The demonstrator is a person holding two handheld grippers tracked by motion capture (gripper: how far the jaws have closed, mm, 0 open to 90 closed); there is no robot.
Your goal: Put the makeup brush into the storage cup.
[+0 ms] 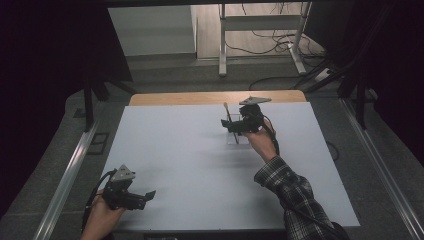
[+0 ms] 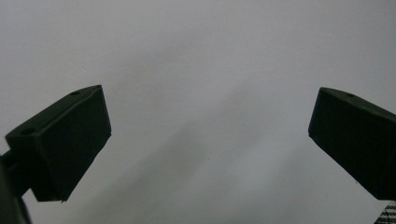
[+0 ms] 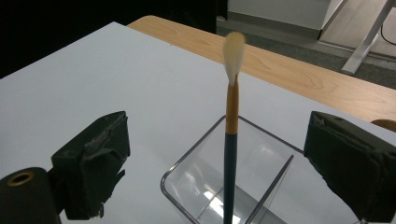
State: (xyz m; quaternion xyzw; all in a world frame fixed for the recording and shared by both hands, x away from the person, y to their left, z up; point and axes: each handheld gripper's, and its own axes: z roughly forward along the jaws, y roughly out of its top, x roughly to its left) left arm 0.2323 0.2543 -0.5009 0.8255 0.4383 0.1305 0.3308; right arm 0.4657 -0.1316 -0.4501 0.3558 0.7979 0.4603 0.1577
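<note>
Fingers on the left gripper stand spread with nothing between them, hovering low over the bare white worktop at its near left corner; the left gripper view has just that pale surface beyond the two black tips. Farther out, toward the far middle of the worktop, the right gripper has its fingers spread wide on either side of a paintbrush, neither one touching it. The brush stands handle-down, nearly upright, in a clear divided organiser, its pale bristle tip pointing up and its dark blue handle leaning against the front wall. Judging from this, the brush is already placed in the container and let go; what seems left is drawing the right gripper back clear of it. No brand, label or writing can be read on anything.
</note>
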